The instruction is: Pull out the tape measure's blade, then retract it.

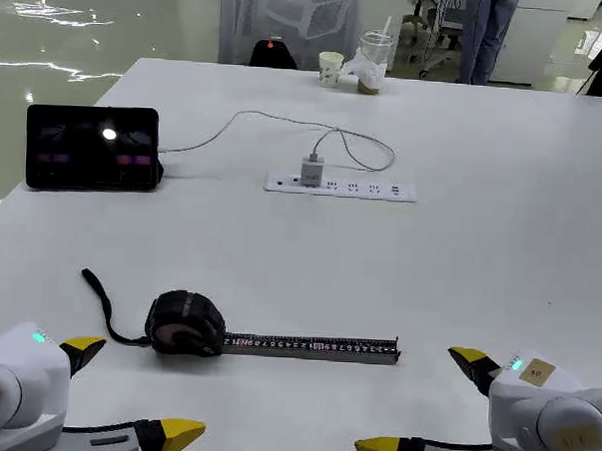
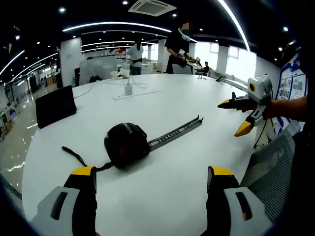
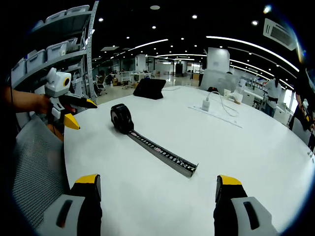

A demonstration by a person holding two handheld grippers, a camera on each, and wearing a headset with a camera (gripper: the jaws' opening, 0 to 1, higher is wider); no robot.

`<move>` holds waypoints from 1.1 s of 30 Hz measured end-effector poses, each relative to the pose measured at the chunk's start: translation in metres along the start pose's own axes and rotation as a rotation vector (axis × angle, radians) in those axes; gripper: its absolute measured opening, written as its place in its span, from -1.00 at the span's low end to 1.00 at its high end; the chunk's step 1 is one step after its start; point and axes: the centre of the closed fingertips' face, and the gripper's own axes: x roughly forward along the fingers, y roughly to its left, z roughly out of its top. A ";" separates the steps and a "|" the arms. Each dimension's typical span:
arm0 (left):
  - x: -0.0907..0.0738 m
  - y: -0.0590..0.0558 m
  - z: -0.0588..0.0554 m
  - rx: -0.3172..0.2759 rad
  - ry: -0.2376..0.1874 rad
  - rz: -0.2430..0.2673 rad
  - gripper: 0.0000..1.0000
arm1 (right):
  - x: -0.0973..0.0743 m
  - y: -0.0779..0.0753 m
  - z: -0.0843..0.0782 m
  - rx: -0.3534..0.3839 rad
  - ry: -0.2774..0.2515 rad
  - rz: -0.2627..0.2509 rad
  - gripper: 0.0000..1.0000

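Head view has the tape measure [image 1: 185,323] lying on the white tabletop [image 1: 480,243] right in front of you, its blade [image 1: 311,346] pulled out flat and running off toward your right, hook end free. Your left claw [image 1: 134,390] hovers near the tape measure, jaws spread wide and holding nothing. Your right claw [image 1: 420,402] sits just beyond the blade's tip, jaws apart and empty too. Neither one touches the tape measure. A black wrist strap [image 1: 103,302] trails off it to the left, and farther back you've got a dark tablet [image 1: 92,146] and a power strip [image 1: 341,187].
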 end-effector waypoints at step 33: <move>-0.012 -0.029 0.003 -0.061 -0.079 0.118 0.98 | -0.009 0.038 0.009 0.155 -0.068 -0.084 0.98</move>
